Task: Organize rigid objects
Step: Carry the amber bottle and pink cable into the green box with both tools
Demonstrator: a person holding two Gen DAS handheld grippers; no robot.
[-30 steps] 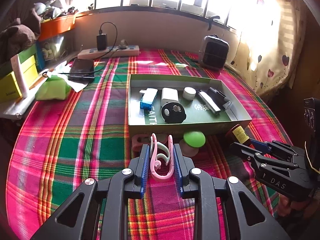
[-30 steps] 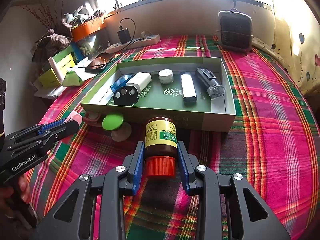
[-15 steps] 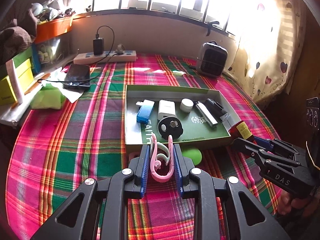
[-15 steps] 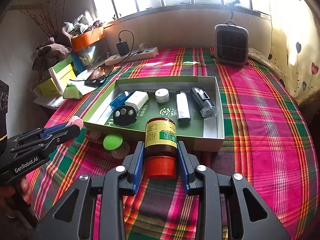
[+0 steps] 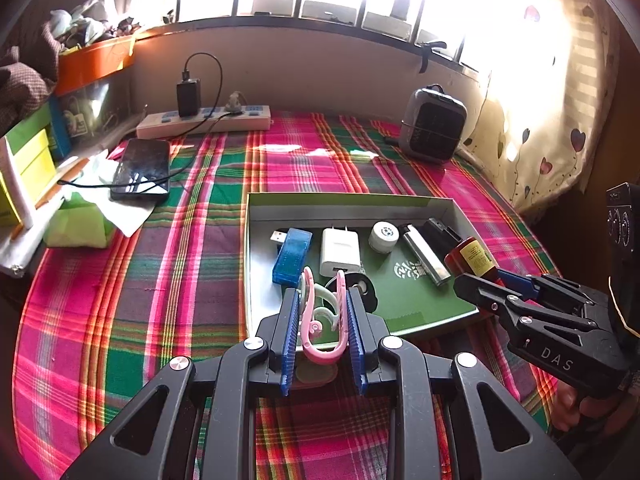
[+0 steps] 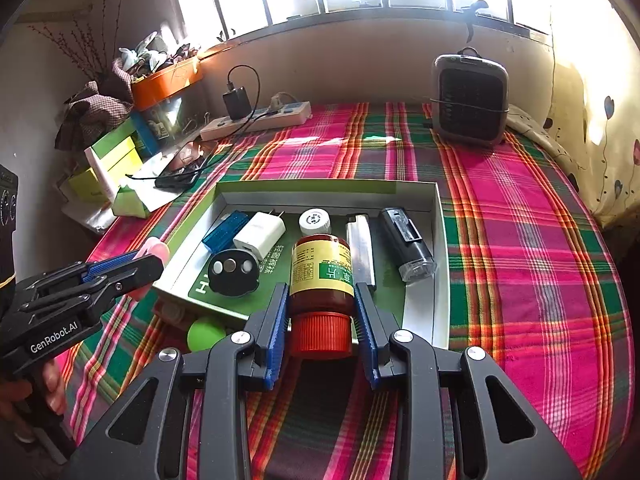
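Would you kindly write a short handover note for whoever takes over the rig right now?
Left tongs: shut on the pink clip, held over the green box near edge.
Right tongs: shut on the brown bottle, red cap toward the camera, over the box.
Done: blue USB adapter, white charger, black disc and others lie inside.
Left: set down both; green-capped item waits outside.

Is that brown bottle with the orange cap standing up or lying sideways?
Sideways. The brown bottle is held level between the right gripper's fingers, orange cap toward the camera, base pointing out over the green box.
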